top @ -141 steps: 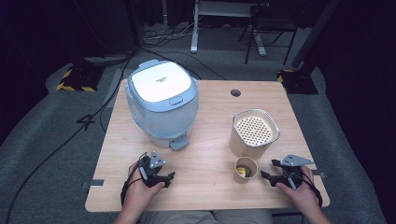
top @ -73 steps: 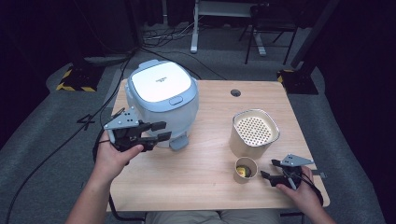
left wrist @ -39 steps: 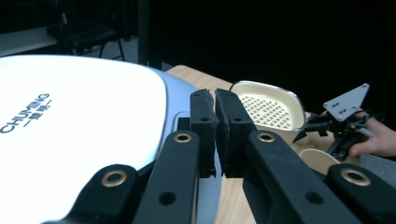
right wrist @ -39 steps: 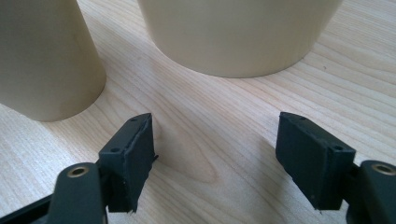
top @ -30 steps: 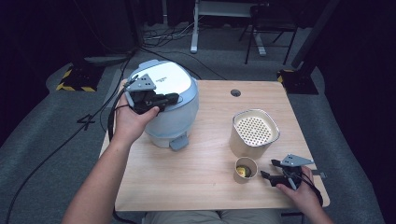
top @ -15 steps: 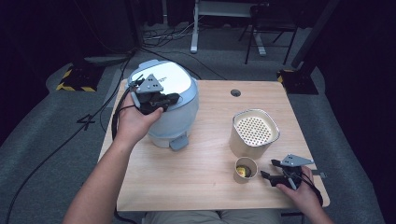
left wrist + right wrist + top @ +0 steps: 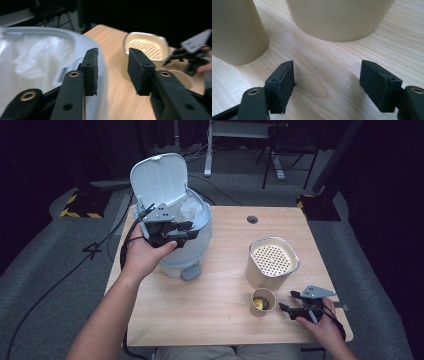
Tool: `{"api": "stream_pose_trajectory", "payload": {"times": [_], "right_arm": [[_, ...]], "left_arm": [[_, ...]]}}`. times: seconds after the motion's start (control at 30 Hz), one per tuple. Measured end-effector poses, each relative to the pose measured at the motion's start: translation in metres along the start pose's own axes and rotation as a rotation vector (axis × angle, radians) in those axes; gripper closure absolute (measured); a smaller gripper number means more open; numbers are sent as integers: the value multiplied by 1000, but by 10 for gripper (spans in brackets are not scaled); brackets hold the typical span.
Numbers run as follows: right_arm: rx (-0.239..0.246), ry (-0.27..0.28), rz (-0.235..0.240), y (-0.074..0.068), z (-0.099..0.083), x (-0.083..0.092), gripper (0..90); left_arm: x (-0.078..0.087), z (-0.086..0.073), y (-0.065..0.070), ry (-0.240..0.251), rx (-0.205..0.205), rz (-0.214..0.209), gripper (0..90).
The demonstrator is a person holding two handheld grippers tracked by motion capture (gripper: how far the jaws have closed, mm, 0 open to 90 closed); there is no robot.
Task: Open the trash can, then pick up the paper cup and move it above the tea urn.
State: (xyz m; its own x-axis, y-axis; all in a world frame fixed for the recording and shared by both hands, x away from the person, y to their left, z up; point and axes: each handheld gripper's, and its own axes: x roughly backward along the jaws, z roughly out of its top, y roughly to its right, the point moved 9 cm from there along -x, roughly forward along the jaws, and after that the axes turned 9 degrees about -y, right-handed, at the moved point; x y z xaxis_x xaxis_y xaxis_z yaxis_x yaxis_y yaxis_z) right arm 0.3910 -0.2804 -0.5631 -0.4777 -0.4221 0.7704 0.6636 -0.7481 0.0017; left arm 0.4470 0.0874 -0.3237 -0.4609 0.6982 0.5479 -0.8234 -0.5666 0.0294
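In the high view the left tool (image 7: 175, 231) is hovering at the front rim of the pale blue bin (image 7: 192, 245), whose lid (image 7: 160, 180) is standing upright; its jaws have just been opening with nothing between them, likely after springing the lid. To the right of the bin the right tool (image 7: 287, 302) is resting on the desk (image 7: 220, 320) just beside the small cup (image 7: 262, 301), likely waiting. In the left gripper view the released pads are straddling the bin's rim (image 7: 82, 42), its white liner (image 7: 32, 57) lying ready inside. In the right gripper view the jaws are standing apart, gripping nothing, the cup (image 7: 234, 32) just ahead.
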Motion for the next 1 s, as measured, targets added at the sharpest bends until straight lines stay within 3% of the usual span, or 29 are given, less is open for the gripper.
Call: {"api": "stream_pose_trajectory", "payload": {"times": [0.3,0.53,0.63,0.8,0.93,0.97,1.0], "right_arm": [[-1,0,0,0,0,0,285],[-1,0,0,0,0,0,286],[0,0,0,0,0,0,285],[5,-2,3,-1,-1,1,285],[5,-2,5,-1,-1,1,284],[6,-1,8,-1,-1,1,284],[6,-1,8,-1,-1,1,284]], "left_arm": [[13,-4,36,86,-48,-78,445],[16,-17,48,92,-68,-104,422],[17,-29,56,96,-80,-120,408],[9,-56,65,48,-91,-142,397],[-1,-77,67,28,-57,-150,389],[-8,-88,66,11,-40,-148,389],[-8,-88,66,11,-40,-148,389]]}}
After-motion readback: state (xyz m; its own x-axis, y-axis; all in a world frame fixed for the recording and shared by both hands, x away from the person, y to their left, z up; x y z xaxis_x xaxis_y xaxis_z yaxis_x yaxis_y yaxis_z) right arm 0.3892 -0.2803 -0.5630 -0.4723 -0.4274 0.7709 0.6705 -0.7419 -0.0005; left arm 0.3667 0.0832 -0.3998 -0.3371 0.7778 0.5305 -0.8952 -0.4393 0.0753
